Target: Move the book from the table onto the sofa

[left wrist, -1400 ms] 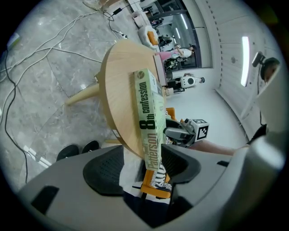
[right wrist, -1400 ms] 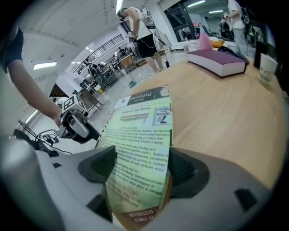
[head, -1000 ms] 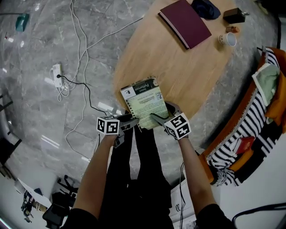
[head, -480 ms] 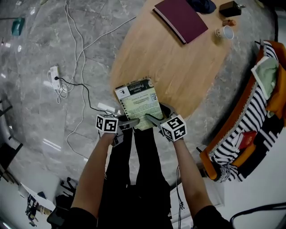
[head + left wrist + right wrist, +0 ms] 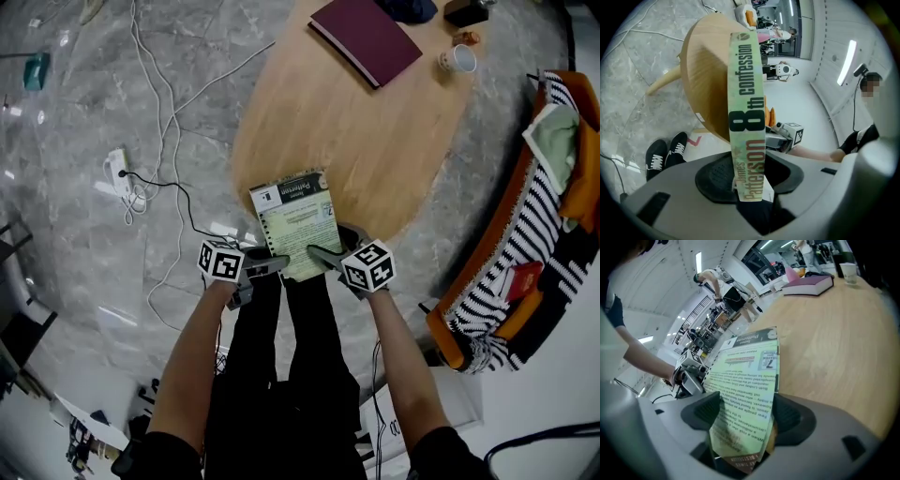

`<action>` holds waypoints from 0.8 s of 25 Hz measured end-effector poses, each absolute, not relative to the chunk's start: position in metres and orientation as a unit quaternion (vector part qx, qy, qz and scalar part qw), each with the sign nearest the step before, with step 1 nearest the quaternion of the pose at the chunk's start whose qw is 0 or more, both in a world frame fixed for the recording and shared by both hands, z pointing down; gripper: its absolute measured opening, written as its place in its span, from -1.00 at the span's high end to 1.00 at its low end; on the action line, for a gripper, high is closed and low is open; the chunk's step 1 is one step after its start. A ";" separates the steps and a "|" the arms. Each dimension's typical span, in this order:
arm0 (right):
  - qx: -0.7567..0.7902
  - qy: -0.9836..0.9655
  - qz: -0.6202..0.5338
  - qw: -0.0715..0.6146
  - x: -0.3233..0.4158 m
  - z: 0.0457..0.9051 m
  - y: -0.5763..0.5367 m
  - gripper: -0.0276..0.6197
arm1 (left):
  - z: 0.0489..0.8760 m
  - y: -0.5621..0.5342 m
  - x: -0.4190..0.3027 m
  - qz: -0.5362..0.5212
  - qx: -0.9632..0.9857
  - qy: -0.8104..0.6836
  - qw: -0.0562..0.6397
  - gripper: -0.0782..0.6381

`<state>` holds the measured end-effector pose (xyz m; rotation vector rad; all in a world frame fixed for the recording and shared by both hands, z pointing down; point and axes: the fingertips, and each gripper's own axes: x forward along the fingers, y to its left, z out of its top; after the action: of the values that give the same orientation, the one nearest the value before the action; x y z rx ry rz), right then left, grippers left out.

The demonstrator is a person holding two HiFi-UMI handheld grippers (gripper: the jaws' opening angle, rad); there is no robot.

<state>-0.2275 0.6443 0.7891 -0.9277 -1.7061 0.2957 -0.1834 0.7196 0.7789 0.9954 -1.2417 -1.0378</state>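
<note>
A green paperback book (image 5: 295, 220) sticks out over the near edge of the round wooden table (image 5: 375, 141), back cover up. My left gripper (image 5: 279, 265) holds its near left corner. In the left gripper view the spine (image 5: 746, 108) stands between the pads (image 5: 712, 176); the jaws have just been closing and now press on it. My right gripper (image 5: 319, 253) is shut on the book's near right corner, and the cover (image 5: 747, 380) fills the gap between its pads (image 5: 790, 416). The striped sofa (image 5: 525, 234) is at the right.
A maroon book (image 5: 366, 39), a white cup (image 5: 457, 59) and dark items lie at the table's far end. A power strip (image 5: 119, 164) and cables trail over the grey floor on the left. Cushions and clothes are piled on the sofa. My legs stand below the book.
The left gripper's fingers have drawn in onto the book's spine. Both hands and the book have risen a little, and the table has shifted upward in the head view.
</note>
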 end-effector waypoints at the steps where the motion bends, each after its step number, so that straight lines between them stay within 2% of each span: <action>1: -0.387 -0.723 0.138 0.555 -0.227 0.786 0.644 -0.17 | 0.774 0.720 -0.186 -0.450 0.427 -0.530 0.578 0.31; 13: -0.400 -0.748 0.129 0.515 -0.223 0.710 0.642 -0.17 | 0.697 0.728 -0.201 -0.449 0.469 -0.521 0.554 0.32; 15: -0.399 -0.760 0.120 0.499 -0.221 0.692 0.641 -0.27 | 0.677 0.730 -0.200 -0.447 0.483 -0.519 0.545 0.32; 20: -0.381 -0.757 0.216 0.484 -0.219 0.642 0.639 -0.37 | 0.623 0.733 -0.201 -0.457 0.522 -0.496 0.522 0.32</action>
<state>-0.2186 0.6385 0.6422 -0.9284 -1.8446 0.5248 -0.2012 0.7329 0.6231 1.2510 -1.1876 -1.0953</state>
